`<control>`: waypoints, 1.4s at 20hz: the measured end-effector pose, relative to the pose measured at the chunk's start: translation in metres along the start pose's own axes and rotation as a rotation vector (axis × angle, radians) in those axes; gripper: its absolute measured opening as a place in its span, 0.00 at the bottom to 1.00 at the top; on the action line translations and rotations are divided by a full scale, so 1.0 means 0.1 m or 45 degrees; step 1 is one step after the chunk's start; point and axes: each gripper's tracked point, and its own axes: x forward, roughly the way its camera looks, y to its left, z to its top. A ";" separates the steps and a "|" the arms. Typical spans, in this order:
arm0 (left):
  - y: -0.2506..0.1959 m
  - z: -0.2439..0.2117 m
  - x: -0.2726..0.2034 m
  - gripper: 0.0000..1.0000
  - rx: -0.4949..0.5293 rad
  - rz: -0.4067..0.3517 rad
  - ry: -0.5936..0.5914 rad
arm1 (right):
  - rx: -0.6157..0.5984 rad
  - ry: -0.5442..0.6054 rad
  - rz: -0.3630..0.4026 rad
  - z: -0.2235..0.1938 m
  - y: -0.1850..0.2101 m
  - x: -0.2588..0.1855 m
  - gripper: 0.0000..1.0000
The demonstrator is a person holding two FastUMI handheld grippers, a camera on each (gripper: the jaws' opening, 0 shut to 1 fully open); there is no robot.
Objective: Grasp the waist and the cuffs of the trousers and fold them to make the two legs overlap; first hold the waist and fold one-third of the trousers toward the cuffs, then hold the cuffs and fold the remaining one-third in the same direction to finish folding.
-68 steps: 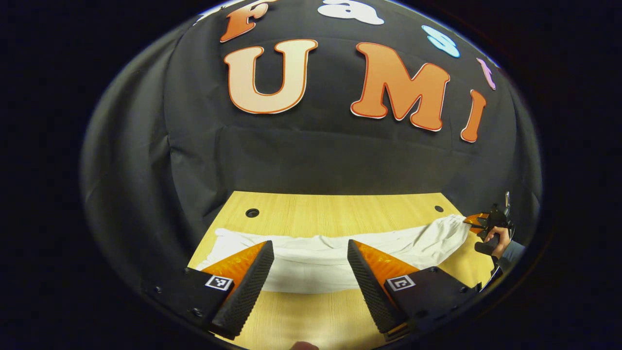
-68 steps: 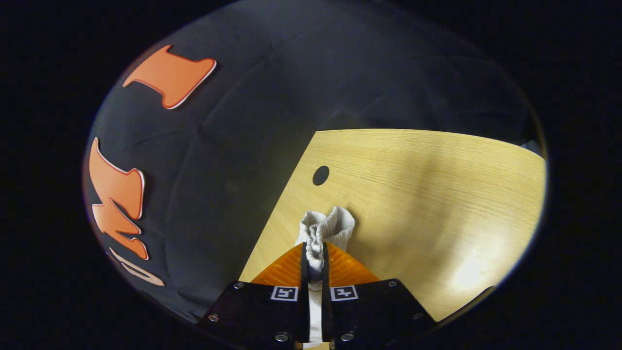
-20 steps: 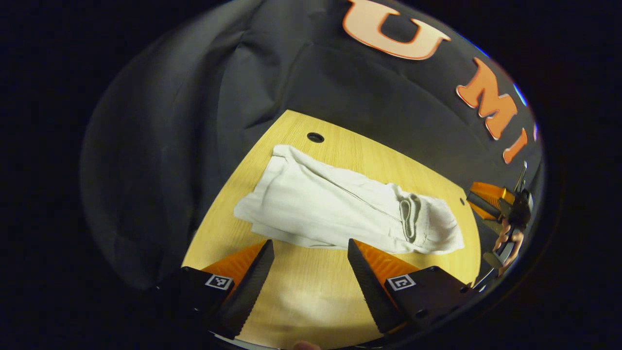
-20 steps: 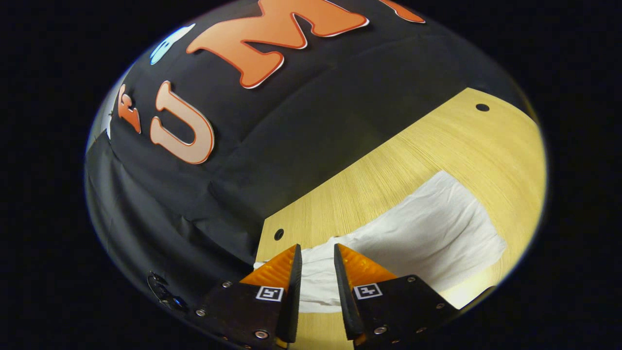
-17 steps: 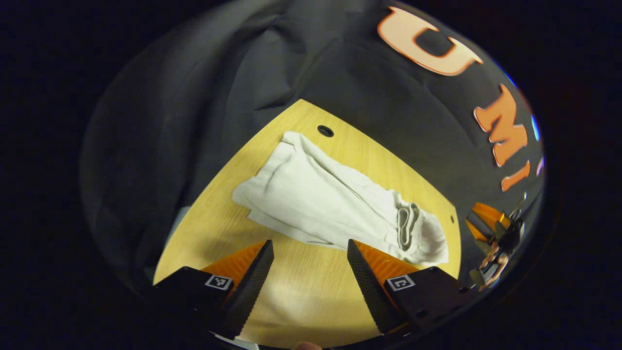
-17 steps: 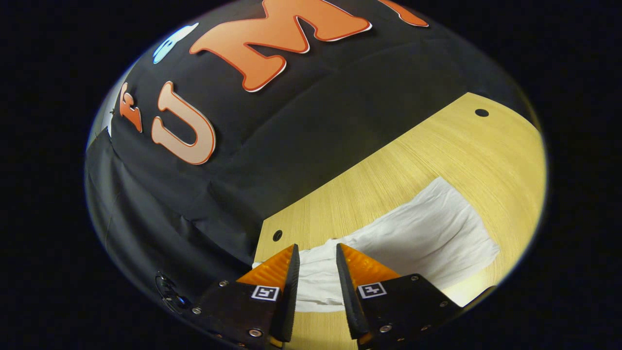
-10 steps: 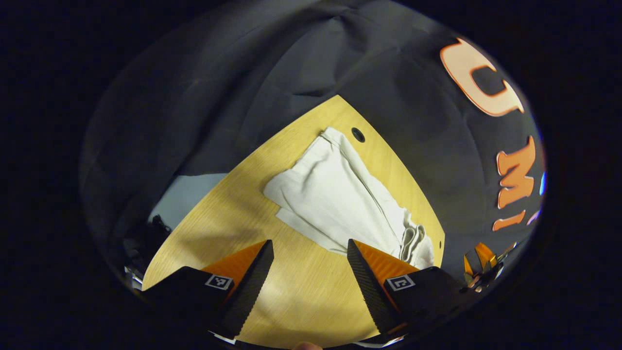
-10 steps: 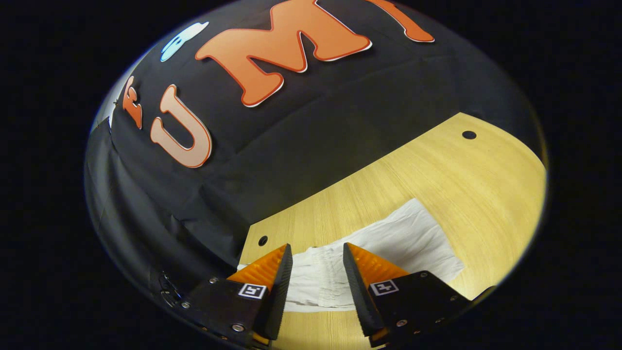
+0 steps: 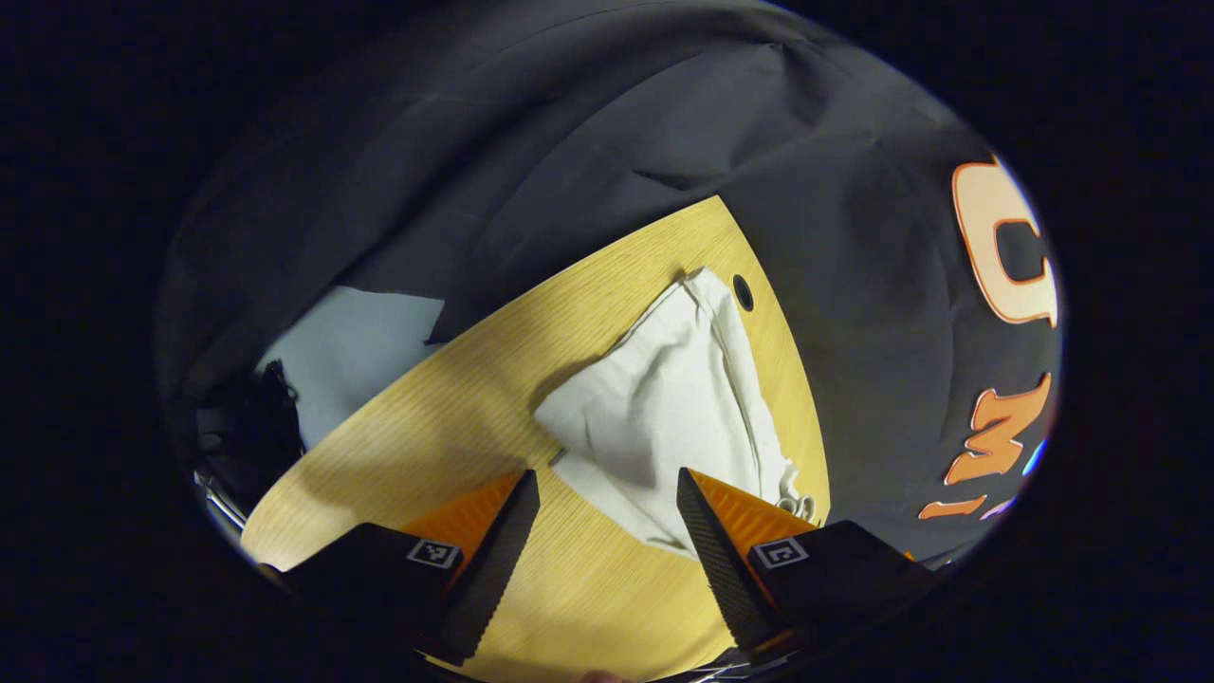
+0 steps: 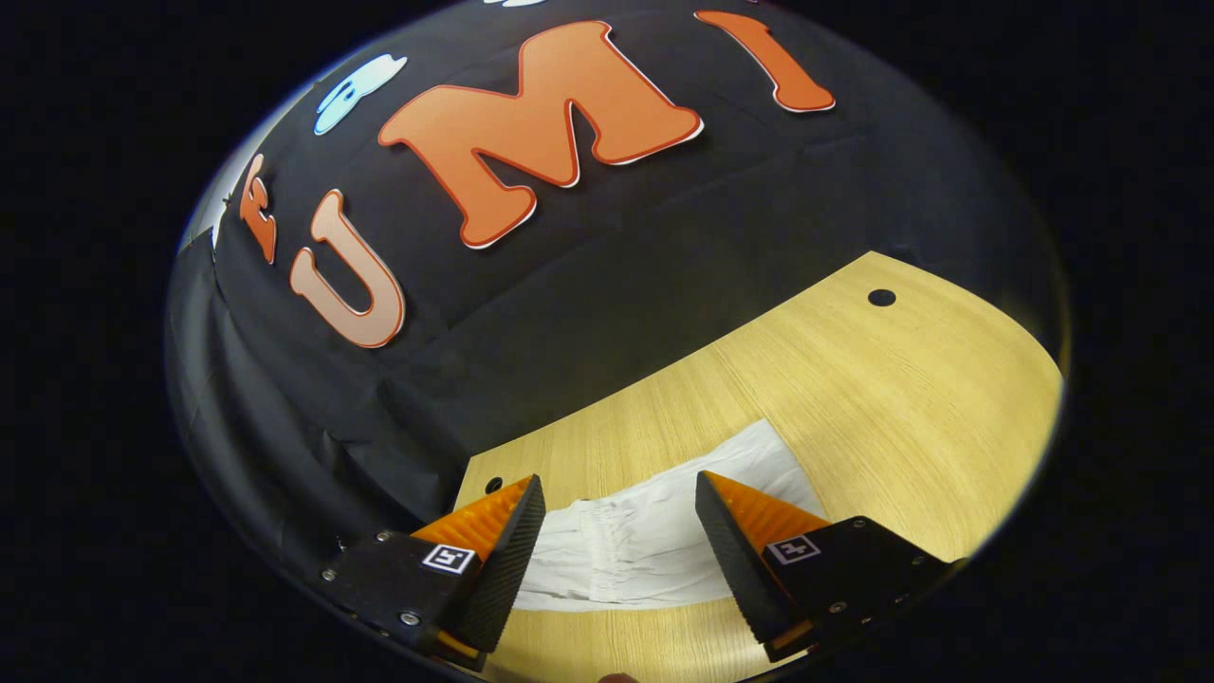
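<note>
White trousers; pale wood-grain table.

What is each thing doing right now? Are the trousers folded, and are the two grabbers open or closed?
Trousers: lying flat on the table, legs overlapped, waist end folded over, not held.
Left gripper: open, holding nothing, above the table near the trousers.
Right gripper: open, holding nothing, over the folded waist end.
Table: wooden top, trousers resting on it.

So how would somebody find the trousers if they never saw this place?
Look at the pale wooden table in front of the black cloth wall. The white trousers lie on it, partly folded, one end reaching a small round hole near the table's edge. They are the only soft, crumpled thing there.
</note>
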 end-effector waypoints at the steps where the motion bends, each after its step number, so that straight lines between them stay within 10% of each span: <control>1: -0.03 0.00 0.05 0.94 -0.001 -0.009 -0.004 | 0.005 -0.011 -0.006 0.03 -0.04 -0.02 0.95; 8: -0.33 0.07 0.44 0.79 0.107 -0.034 -0.022 | 0.053 -0.042 -0.058 0.05 -0.25 -0.17 0.95; 13: -0.37 0.01 0.48 0.11 0.077 -0.027 -0.024 | 0.052 -0.034 -0.084 0.04 -0.37 -0.29 0.95; 28: -1.81 -0.19 -0.39 0.07 0.420 -0.243 -0.194 | -0.092 -0.125 -0.093 0.43 -0.52 -0.50 0.98</control>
